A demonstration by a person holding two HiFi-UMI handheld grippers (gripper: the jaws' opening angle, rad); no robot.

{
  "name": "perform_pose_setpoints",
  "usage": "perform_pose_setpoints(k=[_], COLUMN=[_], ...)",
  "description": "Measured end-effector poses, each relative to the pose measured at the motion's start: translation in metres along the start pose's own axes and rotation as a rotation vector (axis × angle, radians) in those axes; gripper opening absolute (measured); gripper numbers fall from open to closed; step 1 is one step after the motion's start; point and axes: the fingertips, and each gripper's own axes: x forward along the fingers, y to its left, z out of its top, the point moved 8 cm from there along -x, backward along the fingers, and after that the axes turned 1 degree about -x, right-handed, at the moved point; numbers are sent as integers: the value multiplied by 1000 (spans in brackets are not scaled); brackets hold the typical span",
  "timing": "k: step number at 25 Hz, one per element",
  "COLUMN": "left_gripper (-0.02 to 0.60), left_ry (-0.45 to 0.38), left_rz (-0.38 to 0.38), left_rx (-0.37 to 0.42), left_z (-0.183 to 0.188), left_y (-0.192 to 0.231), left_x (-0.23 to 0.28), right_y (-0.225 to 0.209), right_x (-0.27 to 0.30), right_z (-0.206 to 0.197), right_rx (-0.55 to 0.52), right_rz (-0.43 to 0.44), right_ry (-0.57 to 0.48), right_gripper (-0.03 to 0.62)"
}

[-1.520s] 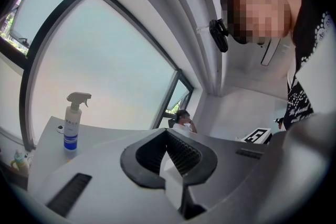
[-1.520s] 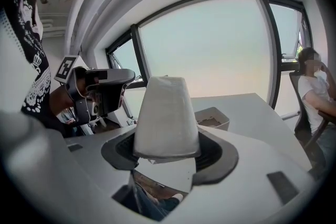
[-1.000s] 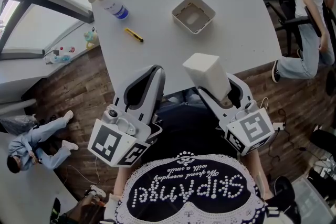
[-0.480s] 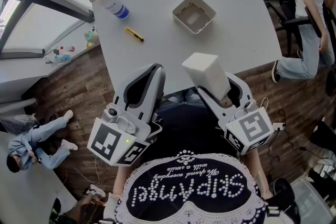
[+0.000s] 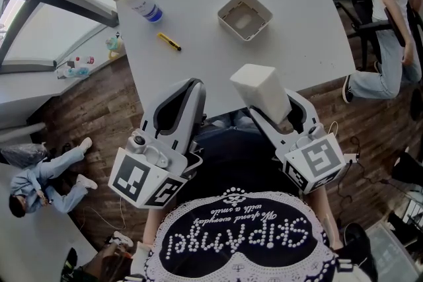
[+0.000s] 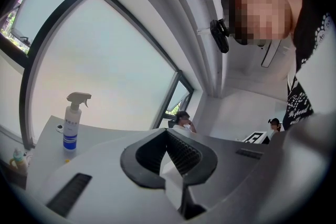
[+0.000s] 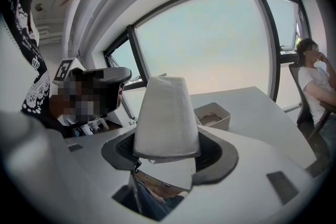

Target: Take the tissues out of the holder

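In the head view the white tissue block (image 5: 260,90) is held up above the table's near edge, with my right gripper (image 5: 266,102) shut on its lower part. The right gripper view shows the tissue block (image 7: 165,115) standing upright between the black pads (image 7: 216,153) of my right gripper (image 7: 167,153). The white square holder (image 5: 244,15) sits empty at the far middle of the white table (image 5: 297,43); this holder (image 7: 212,115) appears behind the block. My left gripper (image 5: 195,84) hovers left of the block, its tips together, nothing in it (image 6: 167,134).
A spray bottle (image 5: 135,0) stands at the table's far left corner, with a yellow cutter (image 5: 168,43) near it. The spray bottle (image 6: 71,120) also shows in the left gripper view. A person (image 5: 390,23) sits on a chair at the right. Another person (image 5: 39,185) is low at the left.
The left gripper has drifted slightly to the left. The right gripper still holds the tissue block in the same place.
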Motion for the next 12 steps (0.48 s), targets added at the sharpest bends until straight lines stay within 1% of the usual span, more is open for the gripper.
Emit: perform_pose_setpoints(k=[12], left_gripper=[2], left_ry=[-28], left_rz=[45], left_rx=[6], left_z=[6], left_y=[9], left_x=[-11], right_y=[0], right_x=[0], right_z=[-1], right_rx=[-7], right_rz=[2], right_ry=[1], right_gripper=[267])
